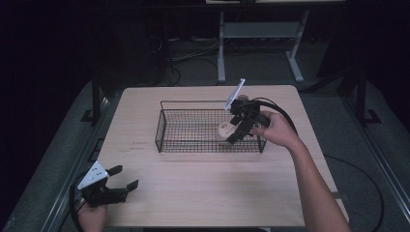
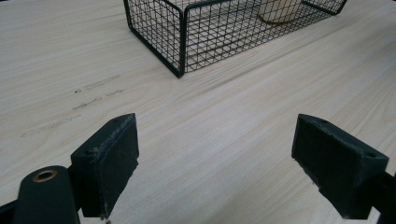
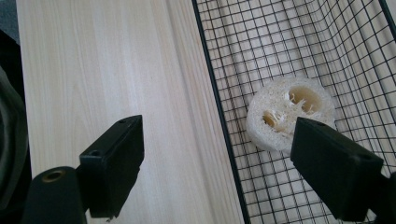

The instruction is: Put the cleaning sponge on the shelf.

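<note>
- Jaws of the left gripper point(image 1: 126, 178) stand wide apart with nothing between them — it rests at the near-left corner of the wooden table point(image 1: 193, 193), pointing right and a little away, well apart from the work. The person's left hand point(image 1: 92, 216) grips it from below at the table's edge. It has no part in the step and is best left parked there.
- Farther in, the black wire basket point(image 1: 167, 126) sits at the middle of the table, its near corner standing ahead of the left gripper point(image 2: 215, 154) in the left gripper view.
- Inside the basket, toward its right end, lies a pale loofah slice point(image 3: 285, 109), flat on the mesh floor with its hollow holes facing up.
- The right gripper point(image 1: 233, 135) hangs over the basket's right end, tilted down and leftward; the right hand point(image 1: 275, 129) holds it with the forearm coming in from the lower right. Its jaws are spread open and hold nothing. In the right gripper view, one jaw hangs outside the basket rim over bare wood, the other over the slice's edge.
- The step looks like a pick of the loofah — or a release just made; the frames cannot settle which. For a clean pick, the right gripper point(image 3: 217, 168) should shift so both jaws clear the rim, bracket the slice across its width, then close gently, since the sponge is soft and may squash or catch on the mesh.
</note>
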The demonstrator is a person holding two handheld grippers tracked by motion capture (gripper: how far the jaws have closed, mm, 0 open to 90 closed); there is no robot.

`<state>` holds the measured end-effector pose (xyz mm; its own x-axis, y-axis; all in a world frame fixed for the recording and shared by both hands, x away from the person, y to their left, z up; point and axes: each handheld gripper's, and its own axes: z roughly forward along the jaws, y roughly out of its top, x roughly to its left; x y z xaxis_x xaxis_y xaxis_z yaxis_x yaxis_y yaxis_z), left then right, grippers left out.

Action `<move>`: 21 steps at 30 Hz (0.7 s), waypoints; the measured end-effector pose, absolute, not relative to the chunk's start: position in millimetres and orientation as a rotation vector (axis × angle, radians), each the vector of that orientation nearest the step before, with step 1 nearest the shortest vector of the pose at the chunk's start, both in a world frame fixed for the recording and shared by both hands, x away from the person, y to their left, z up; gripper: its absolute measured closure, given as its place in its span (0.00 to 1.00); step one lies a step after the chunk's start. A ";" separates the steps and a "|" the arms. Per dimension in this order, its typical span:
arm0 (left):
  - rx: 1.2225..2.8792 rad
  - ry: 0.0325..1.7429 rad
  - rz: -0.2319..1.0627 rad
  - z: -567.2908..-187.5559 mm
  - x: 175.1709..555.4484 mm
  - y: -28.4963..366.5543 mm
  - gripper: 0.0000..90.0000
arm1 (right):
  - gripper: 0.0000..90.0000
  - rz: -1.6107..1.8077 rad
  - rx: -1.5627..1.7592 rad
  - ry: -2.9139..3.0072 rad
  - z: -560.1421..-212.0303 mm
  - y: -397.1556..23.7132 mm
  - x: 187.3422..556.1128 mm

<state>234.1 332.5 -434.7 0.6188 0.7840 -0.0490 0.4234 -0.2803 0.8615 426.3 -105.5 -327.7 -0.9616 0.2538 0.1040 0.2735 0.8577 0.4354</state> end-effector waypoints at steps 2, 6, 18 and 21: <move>1.909 0.959 0.488 -434.7 234.0 332.5 0.15 | 0.19 -0.710 -0.426 -2.982 -328.6 -107.3 424.6; 1.910 0.960 0.488 -434.5 233.8 332.5 0.15 | 0.19 -0.715 -0.419 -2.980 -330.1 -109.9 420.0; 1.909 0.960 0.486 -434.5 233.7 332.3 0.15 | 0.18 -0.697 -0.427 -2.981 -339.4 -120.8 406.4; 1.909 0.960 0.486 -434.6 233.7 332.2 0.15 | 0.18 -0.699 -0.417 -2.986 -342.2 -123.3 403.3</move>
